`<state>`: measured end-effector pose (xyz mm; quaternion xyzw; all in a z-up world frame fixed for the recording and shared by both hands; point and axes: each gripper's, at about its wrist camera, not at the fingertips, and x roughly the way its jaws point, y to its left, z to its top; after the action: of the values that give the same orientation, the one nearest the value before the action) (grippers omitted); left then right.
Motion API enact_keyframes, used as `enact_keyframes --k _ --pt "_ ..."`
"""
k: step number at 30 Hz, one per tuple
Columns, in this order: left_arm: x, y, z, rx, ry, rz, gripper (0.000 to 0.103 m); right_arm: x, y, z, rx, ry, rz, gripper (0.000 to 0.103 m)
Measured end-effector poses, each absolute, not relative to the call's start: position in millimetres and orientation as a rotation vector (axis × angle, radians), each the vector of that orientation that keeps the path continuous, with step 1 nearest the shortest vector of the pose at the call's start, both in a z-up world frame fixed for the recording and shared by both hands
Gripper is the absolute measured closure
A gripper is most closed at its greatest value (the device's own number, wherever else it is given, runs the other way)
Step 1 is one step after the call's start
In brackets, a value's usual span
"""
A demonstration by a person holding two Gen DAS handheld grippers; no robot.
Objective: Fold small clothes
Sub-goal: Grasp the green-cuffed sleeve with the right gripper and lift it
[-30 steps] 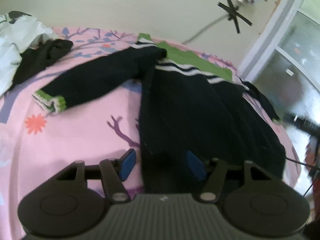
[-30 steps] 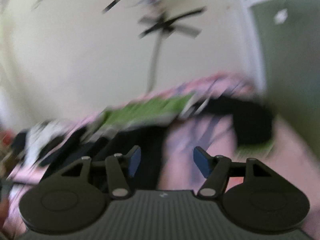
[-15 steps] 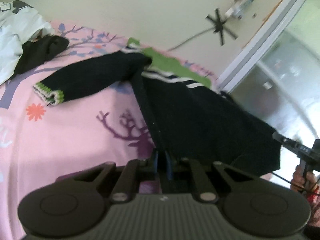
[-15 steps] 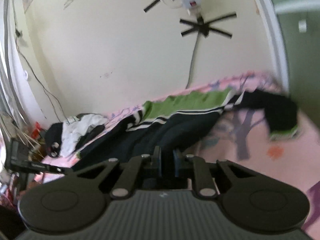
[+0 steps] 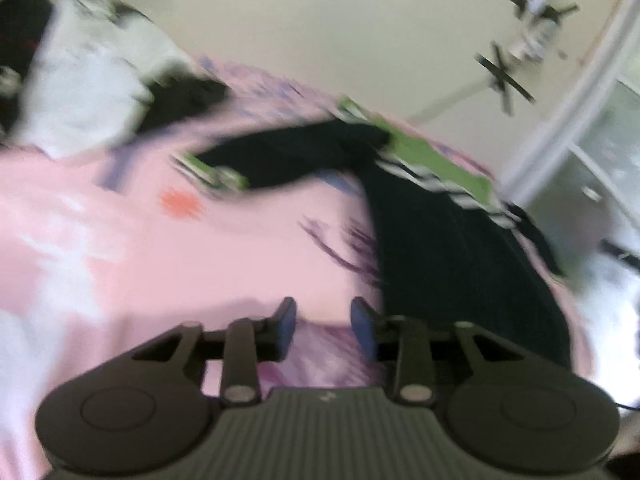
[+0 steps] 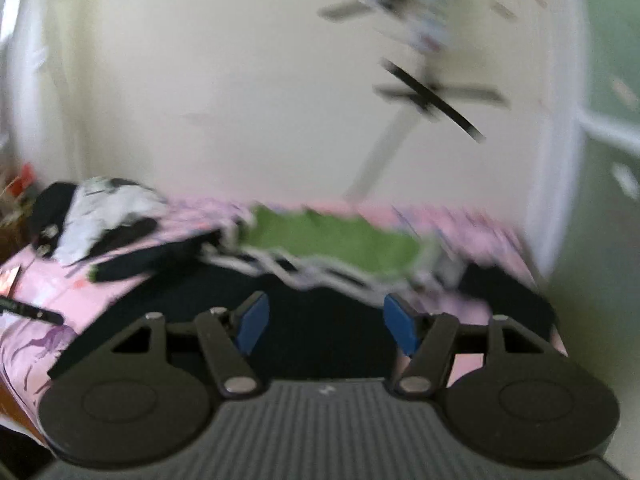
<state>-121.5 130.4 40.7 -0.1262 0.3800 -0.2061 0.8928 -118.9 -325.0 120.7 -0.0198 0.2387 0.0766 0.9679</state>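
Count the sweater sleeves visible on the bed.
2. One sleeve lies stretched over the pink sheet, green cuff outward; the other sleeve lies on the sweater's opposite side, blurred, its cuff not clear.

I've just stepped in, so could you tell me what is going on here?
A person with a gripper in each hand is folding a dark sweater with a green yoke, spread on a pink bedsheet. Both the left gripper and right gripper have their jaws opening with nothing between them. More clothes are piled beyond.
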Motion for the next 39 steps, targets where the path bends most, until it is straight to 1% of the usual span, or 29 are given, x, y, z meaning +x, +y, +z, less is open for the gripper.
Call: enact_keyframes --k 3,7,10,11,14,17,21,23,25,26,27,28,31,35,36,39 --pt "-125.2 135.9 36.9 -0.182 0.737 -0.284 0.07 -83.5 -269.4 126.2 -0.174 0.438 0.316 0.044" --pt "-127.3 146.3 27.6 -0.167 0.687 -0.252 0.071 -43.1 -184.5 111.3 -0.359 0.436 0.553 0.045" --pt "-130.7 153.8 27.4 -0.173 0.631 -0.244 0.069 -22.1 -128.8 93.3 -0.532 0.431 0.671 0.051" --pt "-130.4 157.4 27.0 -0.185 0.614 -0.249 0.069 -14.3 -109.1 84.5 -0.603 0.434 0.701 0.056" --pt "-124.3 169.3 25.7 -0.265 0.571 -0.239 0.069 2.4 -65.2 57.2 -0.787 0.424 0.742 0.059" --pt "-115.3 191.9 28.4 -0.367 0.508 -0.195 0.068 18.4 -35.0 34.1 -0.945 0.396 0.75 0.059" --pt "-102.0 216.8 30.0 -0.492 0.456 -0.136 0.068 39.9 -9.6 12.7 -1.052 0.404 0.753 0.061" --pt "-97.9 224.8 27.4 -0.536 0.451 -0.134 0.068 46.1 3.2 4.6 -1.082 0.359 0.743 0.062" --pt "-96.3 233.4 23.3 -0.59 0.454 -0.13 0.068 55.8 14.5 4.0 -1.078 0.344 0.742 0.062" --pt "-96.0 237.5 21.5 -0.613 0.452 -0.13 0.068 61.7 20.6 3.3 -1.068 0.343 0.74 0.068" --pt "-98.1 240.8 19.6 -0.636 0.443 -0.129 0.068 67.5 27.9 1.5 -1.058 0.351 0.741 0.092" --pt "-101.3 244.5 17.9 -0.657 0.43 -0.124 0.068 72.8 33.3 1.0 -1.046 0.376 0.751 0.103" --pt "-105.6 251.0 14.8 -0.696 0.411 -0.107 0.068 91.9 44.4 14.9 -0.9 0.456 0.753 0.103" --pt "-104.1 252.6 14.0 -0.705 0.42 -0.115 0.068 128.4 42.5 102.9 -0.426 0.495 0.781 0.103" --pt "-103.3 252.9 13.7 -0.705 0.424 -0.115 0.068 134.5 43.7 123.9 -0.341 0.489 0.799 0.103" --pt "-104.6 253.4 13.0 -0.708 0.421 -0.115 0.068 147.9 51.6 165.9 -0.217 0.458 0.813 0.103"
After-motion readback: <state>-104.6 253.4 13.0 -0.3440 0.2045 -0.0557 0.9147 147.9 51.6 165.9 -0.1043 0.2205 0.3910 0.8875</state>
